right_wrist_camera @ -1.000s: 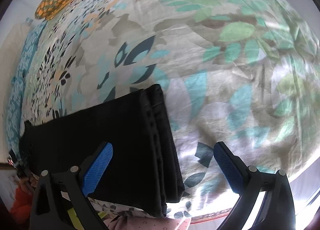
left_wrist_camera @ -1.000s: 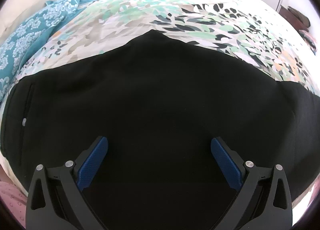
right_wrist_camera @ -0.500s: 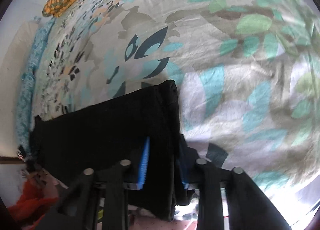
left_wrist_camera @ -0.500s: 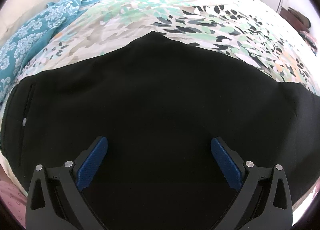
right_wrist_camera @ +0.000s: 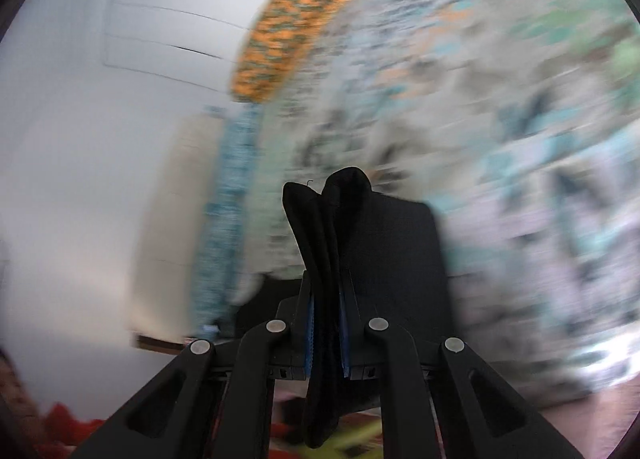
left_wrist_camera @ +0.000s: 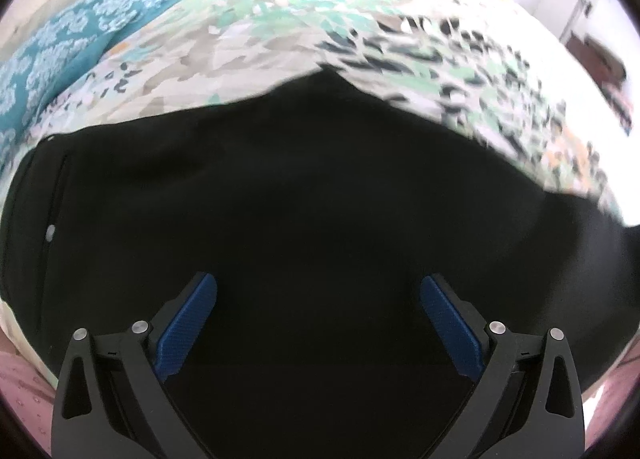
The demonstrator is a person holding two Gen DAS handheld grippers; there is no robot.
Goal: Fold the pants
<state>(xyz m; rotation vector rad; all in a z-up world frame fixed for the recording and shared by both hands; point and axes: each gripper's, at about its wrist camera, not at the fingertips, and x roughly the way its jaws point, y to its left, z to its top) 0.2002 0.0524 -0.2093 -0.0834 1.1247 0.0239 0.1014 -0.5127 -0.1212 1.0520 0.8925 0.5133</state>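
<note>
My right claw is clamped on the hem end of the pants; a thick stack of black layers stands up between its blue pads and hangs below them, clear of the bed. That view is badly smeared, so I can't read how high the end sits, only that it is off the sheet and that more black cloth trails away just right of the claw.

My left claw stands wide apart and grips nothing. It hovers over the broad upper part of the pants, which lies flat on the bed and fills the view under and ahead of both pads. A pocket seam with a small button sits at the far left edge, so I take that side for the waist; the cloth runs off the picture to the right, toward the end my other claw has. The long axis therefore lies across the left claw, left to right.

I judge the fold turns on that: the right claw must carry its end along the axis toward the waist side, and it alone is placed for that. The left claw is nearer the middle, where the crease would fall, and could press there. Whether it touches the cloth I cannot tell.
</note>
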